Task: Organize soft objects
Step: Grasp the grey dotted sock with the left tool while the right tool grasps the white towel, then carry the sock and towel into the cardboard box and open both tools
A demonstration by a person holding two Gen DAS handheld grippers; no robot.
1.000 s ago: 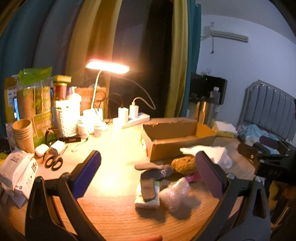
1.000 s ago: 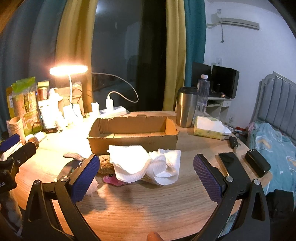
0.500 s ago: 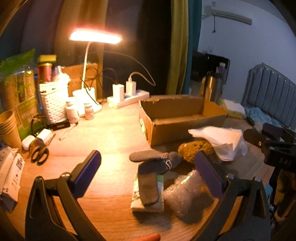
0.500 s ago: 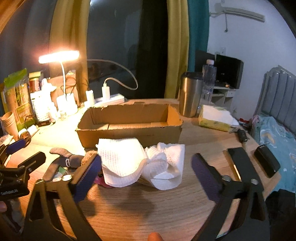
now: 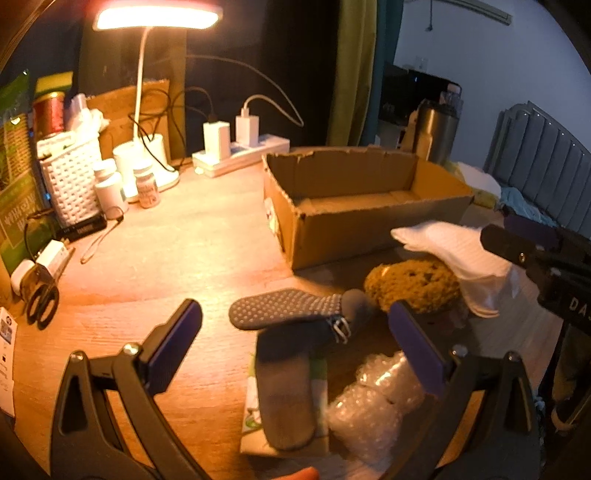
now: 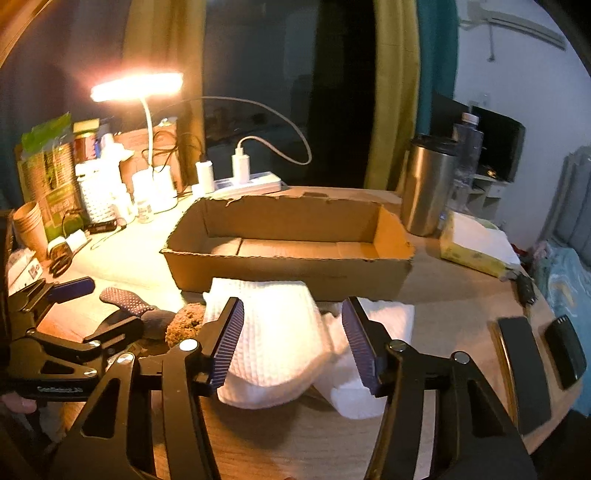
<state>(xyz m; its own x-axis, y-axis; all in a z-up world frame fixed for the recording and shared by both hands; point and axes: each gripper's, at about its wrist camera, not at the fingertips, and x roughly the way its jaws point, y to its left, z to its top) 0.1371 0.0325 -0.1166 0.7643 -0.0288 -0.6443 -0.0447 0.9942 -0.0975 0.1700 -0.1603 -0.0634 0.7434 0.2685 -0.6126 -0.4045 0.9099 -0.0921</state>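
An open cardboard box point(image 5: 362, 206) point(image 6: 288, 254) stands mid-table and looks empty. In front of it lie a white cloth point(image 6: 273, 332) point(image 5: 454, 251), a brown sponge point(image 5: 410, 284) point(image 6: 184, 325), grey dotted socks point(image 5: 288, 314) point(image 6: 125, 301), bubble wrap point(image 5: 373, 398) and a small packet point(image 5: 255, 410) under one sock. My left gripper point(image 5: 295, 343) is open above the socks. My right gripper point(image 6: 291, 343) is open, its fingers on either side of the white cloth, not pinching it.
A lit desk lamp point(image 5: 155, 18), a power strip point(image 5: 240, 155), a white basket point(image 5: 70, 177), small bottles and scissors point(image 5: 40, 302) crowd the left. A steel tumbler point(image 6: 424, 184), a tissue pack point(image 6: 476, 240) and two phones point(image 6: 524, 369) are on the right.
Both grippers moved forward and down toward the pile. The right jaws narrowed and now straddle the white cloth; the left hovers over the socks.
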